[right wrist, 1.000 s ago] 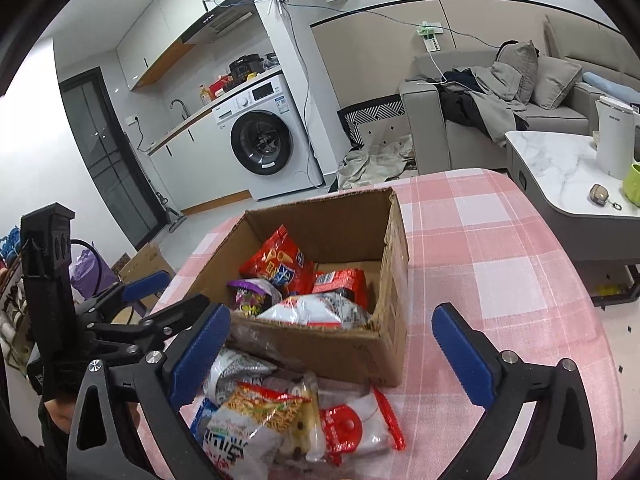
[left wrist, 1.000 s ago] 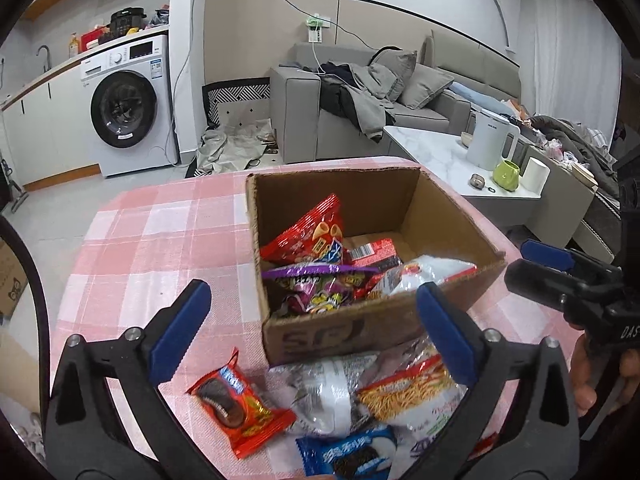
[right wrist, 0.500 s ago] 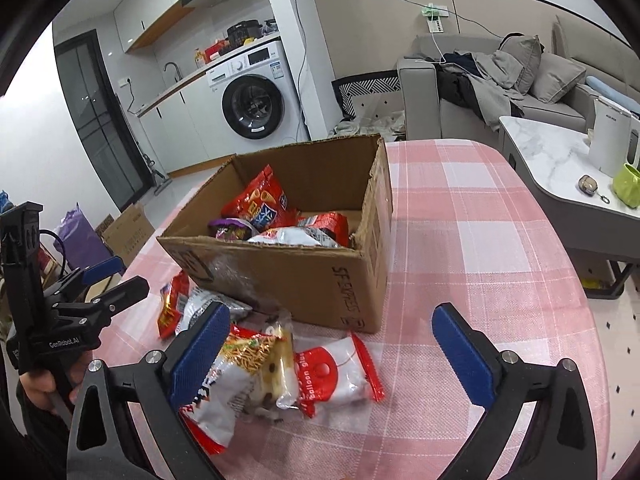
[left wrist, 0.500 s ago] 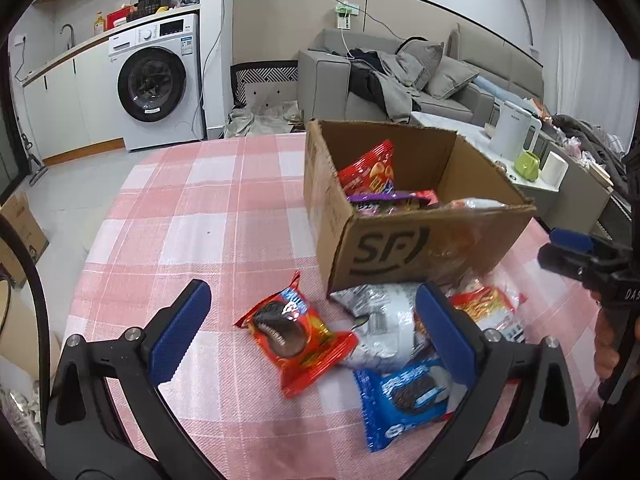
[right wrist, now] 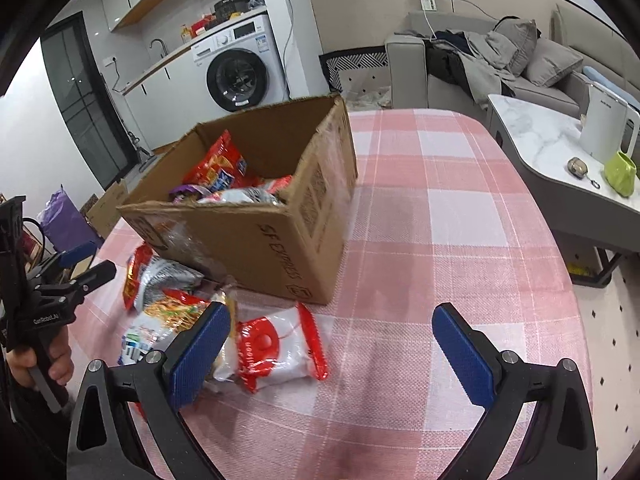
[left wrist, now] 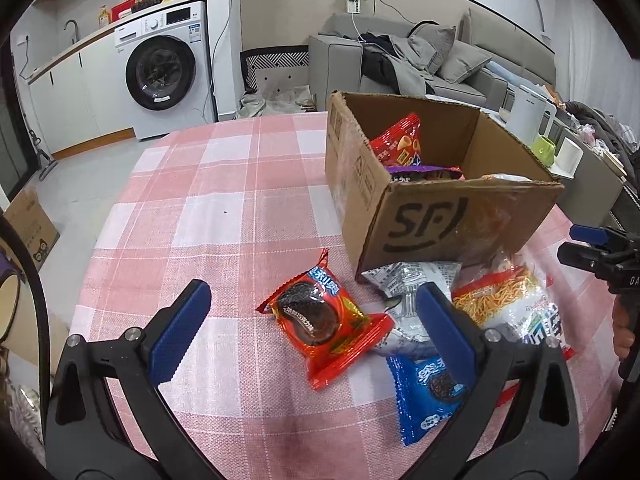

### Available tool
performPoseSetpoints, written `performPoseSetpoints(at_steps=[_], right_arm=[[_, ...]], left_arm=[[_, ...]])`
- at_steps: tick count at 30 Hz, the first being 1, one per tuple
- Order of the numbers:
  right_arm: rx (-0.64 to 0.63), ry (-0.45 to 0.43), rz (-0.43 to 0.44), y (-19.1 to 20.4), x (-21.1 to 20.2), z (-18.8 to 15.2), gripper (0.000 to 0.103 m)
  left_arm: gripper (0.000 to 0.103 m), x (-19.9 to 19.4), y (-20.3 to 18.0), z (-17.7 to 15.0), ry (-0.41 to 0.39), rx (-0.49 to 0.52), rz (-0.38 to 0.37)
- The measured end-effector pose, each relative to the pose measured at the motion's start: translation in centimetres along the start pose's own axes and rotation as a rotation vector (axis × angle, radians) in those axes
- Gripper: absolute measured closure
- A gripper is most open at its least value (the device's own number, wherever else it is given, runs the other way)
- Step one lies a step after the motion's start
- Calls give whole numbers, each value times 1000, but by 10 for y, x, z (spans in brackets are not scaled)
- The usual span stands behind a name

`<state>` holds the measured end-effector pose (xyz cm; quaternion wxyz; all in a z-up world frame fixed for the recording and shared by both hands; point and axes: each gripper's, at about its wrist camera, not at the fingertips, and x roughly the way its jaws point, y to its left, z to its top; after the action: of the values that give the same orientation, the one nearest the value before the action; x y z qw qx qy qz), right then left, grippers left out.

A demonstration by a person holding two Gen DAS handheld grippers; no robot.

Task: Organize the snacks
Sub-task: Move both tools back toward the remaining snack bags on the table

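Both grippers, left gripper (left wrist: 314, 338) and right gripper (right wrist: 332, 354), gape over pink checked tablecloth (left wrist: 208, 200); washing machine (left wrist: 164, 68) behind.

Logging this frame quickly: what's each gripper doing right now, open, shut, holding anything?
Left gripper: open, empty, above the red cookie packet.
Right gripper: open, empty, near the white-and-red snack packet.
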<state>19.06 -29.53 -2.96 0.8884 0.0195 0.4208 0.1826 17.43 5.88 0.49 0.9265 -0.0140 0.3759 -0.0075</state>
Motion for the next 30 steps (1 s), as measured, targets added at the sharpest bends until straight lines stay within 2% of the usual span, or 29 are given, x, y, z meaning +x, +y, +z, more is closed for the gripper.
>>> performPoseSetpoints(at_steps=[12, 19, 30], right_arm=[[-90, 106, -47, 1, 34, -15, 1], [-164, 123, -5, 16, 39, -21, 1], [-207, 159, 39, 26, 46, -28, 1]], left_arm=[[1, 18, 14, -1, 40, -39, 26], [1, 25, 17, -2, 57, -45, 24], [1, 35, 17, -5, 85, -43, 10]])
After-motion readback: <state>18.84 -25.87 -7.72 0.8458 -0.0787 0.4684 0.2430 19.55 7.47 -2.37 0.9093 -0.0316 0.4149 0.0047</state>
